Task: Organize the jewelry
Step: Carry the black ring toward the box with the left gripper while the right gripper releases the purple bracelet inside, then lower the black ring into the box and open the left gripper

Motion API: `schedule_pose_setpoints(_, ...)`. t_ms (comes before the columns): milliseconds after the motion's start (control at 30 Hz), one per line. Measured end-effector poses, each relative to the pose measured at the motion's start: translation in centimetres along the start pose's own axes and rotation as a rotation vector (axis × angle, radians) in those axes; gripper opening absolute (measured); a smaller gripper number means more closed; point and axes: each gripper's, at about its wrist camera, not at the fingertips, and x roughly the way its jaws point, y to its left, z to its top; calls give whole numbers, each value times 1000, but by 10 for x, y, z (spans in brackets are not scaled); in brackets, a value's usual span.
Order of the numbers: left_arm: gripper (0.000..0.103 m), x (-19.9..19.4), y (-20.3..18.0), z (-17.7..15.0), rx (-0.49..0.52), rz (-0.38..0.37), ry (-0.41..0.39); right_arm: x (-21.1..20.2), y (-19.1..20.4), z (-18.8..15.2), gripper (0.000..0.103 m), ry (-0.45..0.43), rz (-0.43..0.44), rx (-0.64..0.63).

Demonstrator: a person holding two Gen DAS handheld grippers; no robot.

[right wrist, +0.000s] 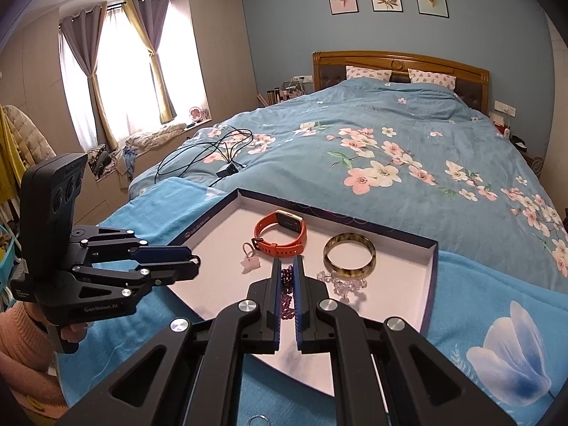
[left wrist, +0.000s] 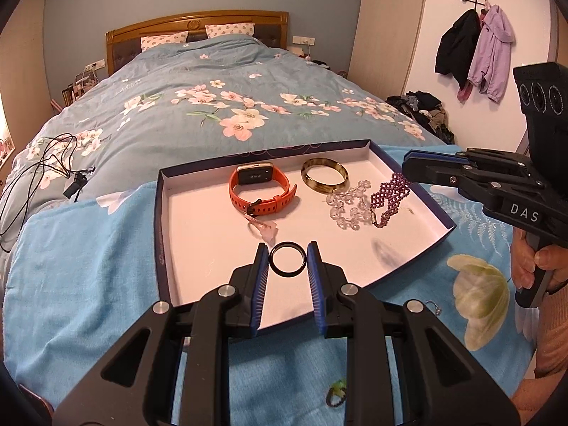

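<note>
From my right claw [right wrist: 288, 270] I lose most of the purple bead bracelet [right wrist: 287, 296] between and behind the fingers. A small ring [right wrist: 258, 420] below it is cut by the frame edge. Under my left claw [left wrist: 288, 252], a green trinket [left wrist: 336, 391] is too blurred to name

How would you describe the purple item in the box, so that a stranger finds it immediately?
Find the shallow white-lined box on the bed. At its right side lies a purple beaded bracelet, beside a clear crystal bracelet. It is the only woven, dark purple piece.
</note>
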Motion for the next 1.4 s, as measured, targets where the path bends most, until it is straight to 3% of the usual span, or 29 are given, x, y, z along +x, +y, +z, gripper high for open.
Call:
schedule_pose_setpoints(500, 23, 44, -1, 12, 13, 15, 78, 42, -5, 7, 5, 67, 34, -15)
schedule_pose_setpoints(1067, 23, 83, 5, 16, -18, 33, 143, 62, -38, -6, 5, 134, -55, 48)
schedule_pose_setpoints(1400, 28, 76, 1, 18, -22, 39, 109, 50, -44, -8, 9, 109, -93, 84)
